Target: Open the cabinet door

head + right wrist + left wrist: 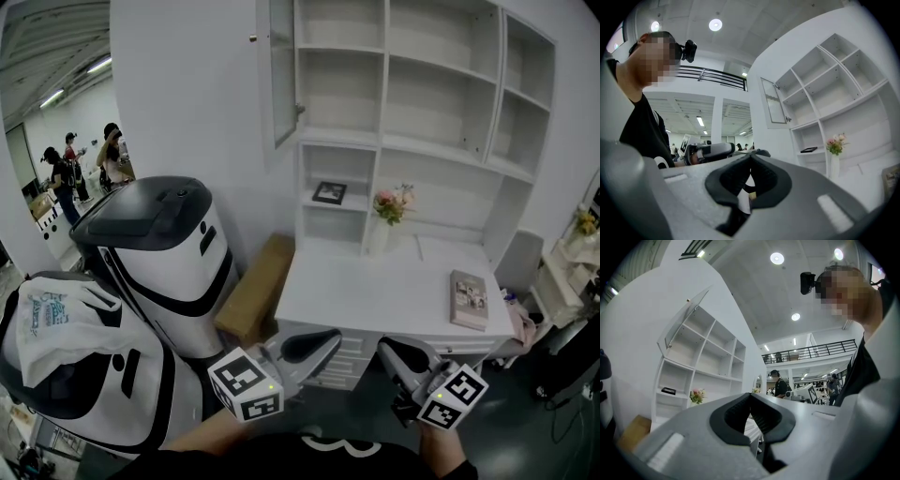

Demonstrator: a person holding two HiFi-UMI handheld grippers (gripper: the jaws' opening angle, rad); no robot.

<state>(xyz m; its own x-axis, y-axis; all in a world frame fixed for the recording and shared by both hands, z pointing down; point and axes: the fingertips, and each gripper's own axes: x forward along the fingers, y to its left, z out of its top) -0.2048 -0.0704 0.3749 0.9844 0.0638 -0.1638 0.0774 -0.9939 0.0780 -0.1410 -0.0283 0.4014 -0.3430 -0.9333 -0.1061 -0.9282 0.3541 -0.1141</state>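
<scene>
The white shelf cabinet (422, 103) stands on a white desk (375, 295). Its glass door (283, 75) at the upper left is swung open, edge-on in the head view. The open door (686, 317) also shows in the left gripper view, and the door (773, 101) in the right gripper view. My left gripper (334, 336) and right gripper (384, 349) are low in front of the desk's front edge, far below the door. Both point toward the cabinet. The left gripper (750, 397) is shut with nothing in it, and so is the right gripper (750, 157).
A large white and black machine (159, 253) stands at the left, with a plastic bag (56, 323) on a second unit. A cardboard box (255, 291) leans beside the desk. On the cabinet are a flower vase (392, 208), a picture frame (329, 193) and a book (469, 300). People stand far left.
</scene>
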